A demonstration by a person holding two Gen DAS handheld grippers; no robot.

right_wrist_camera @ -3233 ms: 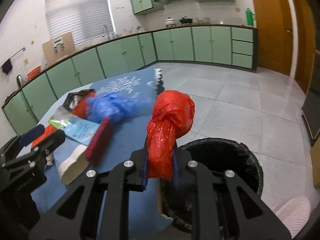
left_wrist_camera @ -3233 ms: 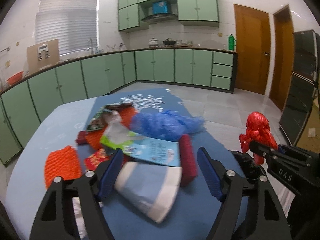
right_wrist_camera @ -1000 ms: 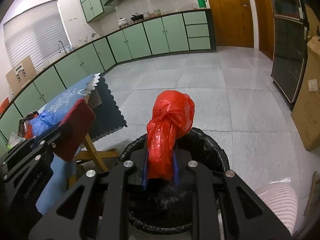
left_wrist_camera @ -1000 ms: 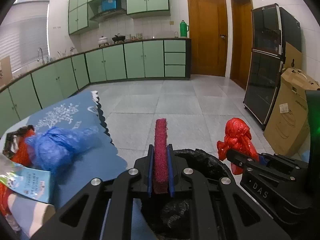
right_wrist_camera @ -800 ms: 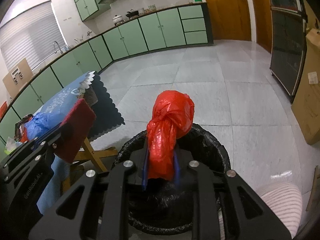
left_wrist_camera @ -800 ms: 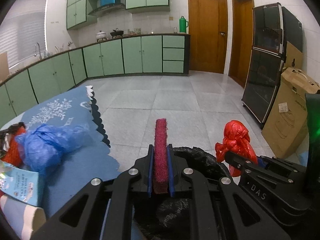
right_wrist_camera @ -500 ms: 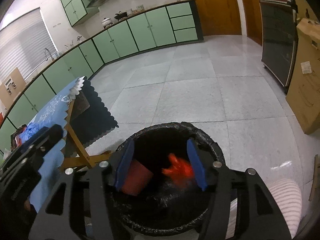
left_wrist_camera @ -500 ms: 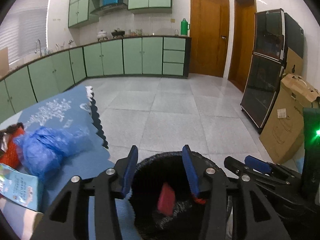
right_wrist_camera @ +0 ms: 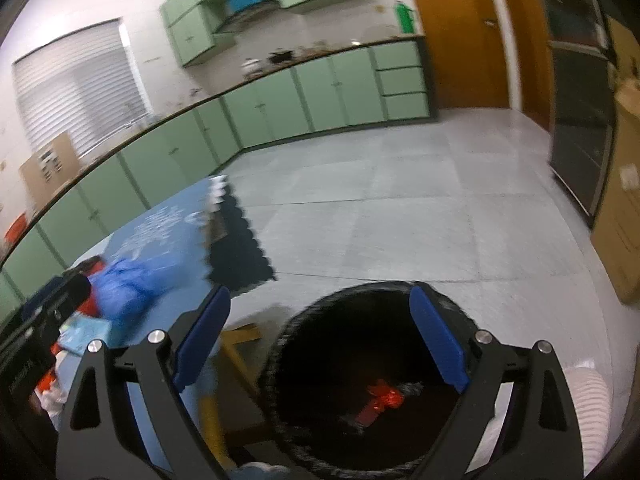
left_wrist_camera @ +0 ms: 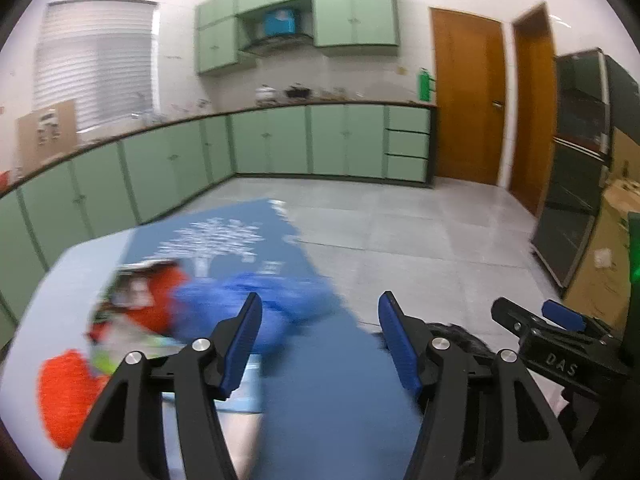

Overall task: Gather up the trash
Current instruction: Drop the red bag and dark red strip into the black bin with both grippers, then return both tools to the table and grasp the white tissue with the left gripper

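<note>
A: Risk, item one: snagging the blue plastic bag [left_wrist_camera: 256, 312] with one pad only. Cause: heavy blur across the lower left of the left wrist view, aim hard to judge. Likely to drag rather than lift.

B: Item two: sweeping the green-and-white wrapper [left_wrist_camera: 120, 332] or the orange mesh [left_wrist_camera: 66, 392] off the blue tablecloth [left_wrist_camera: 320, 392]. Cause: loose litter lying close together at lower left, near the table edge.

A: Item three: fouling the other tool. Right gripper [left_wrist_camera: 556, 324] sits at lower right of the left wrist view, near the left gripper [left_wrist_camera: 320, 340].

B: Pose, left gripper: aimed down across the table, jaws apart, just been opening, nothing between them. Blue bag behind the left finger, not gripped.

A: Pose, right gripper [right_wrist_camera: 320, 344]: tilted down over the black-lined bin [right_wrist_camera: 288, 360], bottom centre of the right wrist view. Jaws spread wide, just been opening, empty.

B: Location of binned trash: red bag [right_wrist_camera: 380, 398] deep inside the bin. Remaining trash: on the table, lower left in both views.
</note>
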